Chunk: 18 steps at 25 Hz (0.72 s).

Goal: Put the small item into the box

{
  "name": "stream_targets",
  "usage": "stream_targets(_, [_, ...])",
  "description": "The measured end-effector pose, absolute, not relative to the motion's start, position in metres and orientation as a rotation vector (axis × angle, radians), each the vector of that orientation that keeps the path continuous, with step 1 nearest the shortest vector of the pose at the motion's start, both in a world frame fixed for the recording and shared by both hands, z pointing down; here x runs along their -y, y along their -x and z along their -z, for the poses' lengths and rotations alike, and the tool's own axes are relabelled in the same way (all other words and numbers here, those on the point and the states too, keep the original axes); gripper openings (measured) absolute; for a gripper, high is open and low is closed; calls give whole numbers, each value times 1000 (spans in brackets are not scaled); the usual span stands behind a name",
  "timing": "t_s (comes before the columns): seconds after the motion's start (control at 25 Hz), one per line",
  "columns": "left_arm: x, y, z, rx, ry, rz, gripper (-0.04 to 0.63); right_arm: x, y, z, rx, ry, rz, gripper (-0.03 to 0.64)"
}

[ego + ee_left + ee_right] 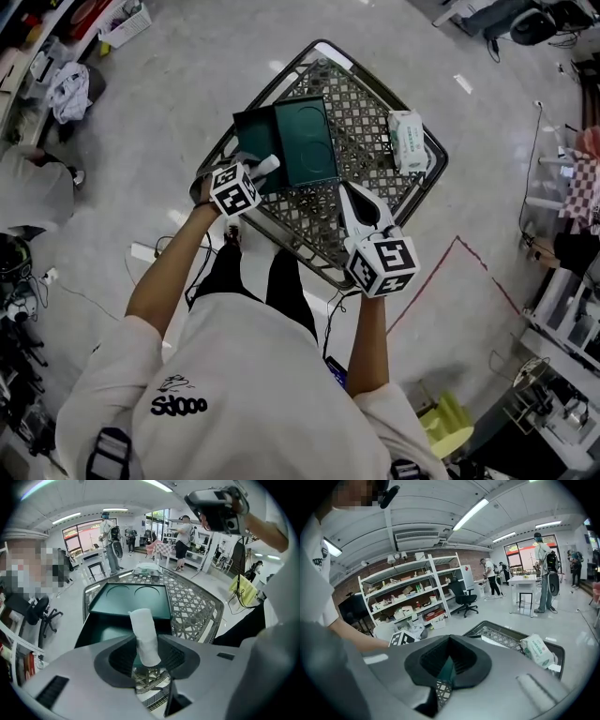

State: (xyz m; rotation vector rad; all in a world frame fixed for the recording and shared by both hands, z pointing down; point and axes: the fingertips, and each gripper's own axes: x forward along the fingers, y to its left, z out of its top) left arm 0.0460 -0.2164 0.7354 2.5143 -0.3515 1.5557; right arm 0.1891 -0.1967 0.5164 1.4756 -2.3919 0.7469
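A small white cylinder (268, 167) (145, 637) stands out of my left gripper (264, 174) (147, 662), whose pads are shut on its lower end. It hangs just over the near edge of the open dark green box (251, 136) (105, 632). The box's lid (305, 141) (131, 599), with two round dents, is folded back beyond it. My right gripper (345, 190) (449, 667) points at the lid's near right corner with its tips together. A sliver of green shows in the slit between its pads. Whether it pinches the lid I cannot tell.
The box rests on a dark metal lattice table (375, 150) (501, 637). A white packet (408, 141) (538, 651) lies at its right edge. Cables and a power strip (141, 251) trail on the floor to the left, red tape (450, 272) to the right. Shelves (408, 597) and people stand farther off.
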Motion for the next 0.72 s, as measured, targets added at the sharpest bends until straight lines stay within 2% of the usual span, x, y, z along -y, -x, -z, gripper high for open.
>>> stream_targets(0.72, [205,-48,-800,271,-2298,-1763,141,184,-208,-554,2297,-1462,-876,11])
